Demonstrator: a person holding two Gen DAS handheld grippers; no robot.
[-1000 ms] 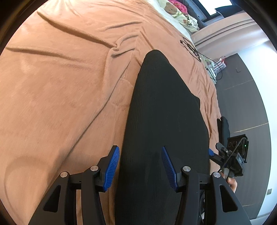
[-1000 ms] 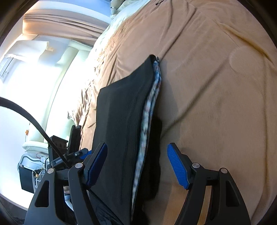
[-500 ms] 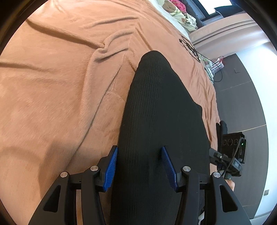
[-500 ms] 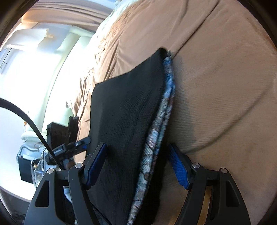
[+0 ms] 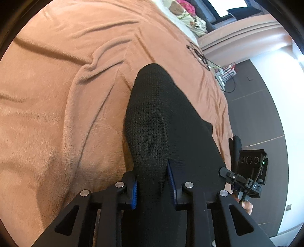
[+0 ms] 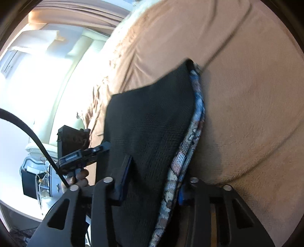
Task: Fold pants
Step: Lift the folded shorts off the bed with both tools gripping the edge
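Note:
The black knit pants lie folded lengthwise on the tan blanket. My left gripper is shut on the pants' near left edge, blue pads pressing the bunched cloth. In the right wrist view the pants show a blue patterned inner layer along their right edge. My right gripper is shut on that edge, black cloth and patterned layer between its pads. Each gripper shows in the other's view, at the right and at the left.
The blanket is creased in ridges at the far left. Glasses and a cable lie near the bed's far right edge. Pillows with a bear print sit at the head. Dark floor lies beyond the bed's right side.
Both grippers have closed from open onto the near end of the pants. The cloth now bunches between the pads, and the pants' far end has drawn nearer.

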